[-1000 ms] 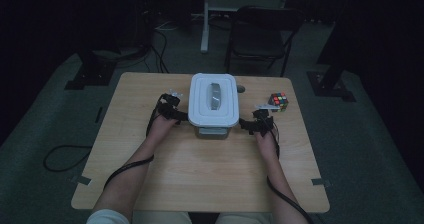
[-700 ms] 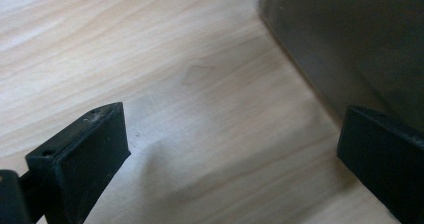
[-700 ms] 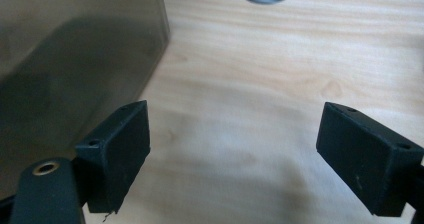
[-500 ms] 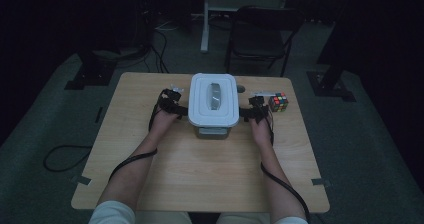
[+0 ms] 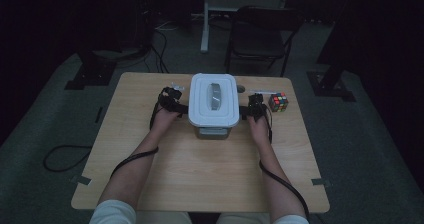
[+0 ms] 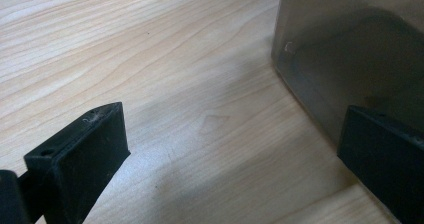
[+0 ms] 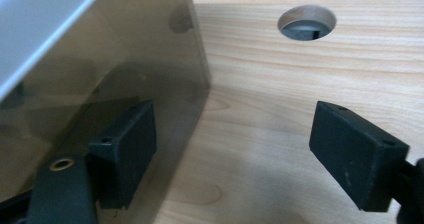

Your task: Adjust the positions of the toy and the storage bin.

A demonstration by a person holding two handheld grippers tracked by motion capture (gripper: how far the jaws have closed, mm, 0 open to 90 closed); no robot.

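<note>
The table (image 5: 150, 184) carries a lidded plastic container (image 5: 213, 104) at twelve o'clock from the person — rigid, smooth-walled, likely light and slippery, best taken under the lid rim on both sides. Left gripper (image 5: 172, 103) at nine o'clock, jaws wide; right gripper (image 5: 254, 109) at three, jaws just narrowing — parted, nothing between them.

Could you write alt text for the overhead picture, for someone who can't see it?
A person's two hands each hold a gripper, the left gripper and right gripper, against opposite sides of a white-lidded box on a wooden table. A colourful puzzle cube sits just right of the right hand; the room around is dark.
</note>
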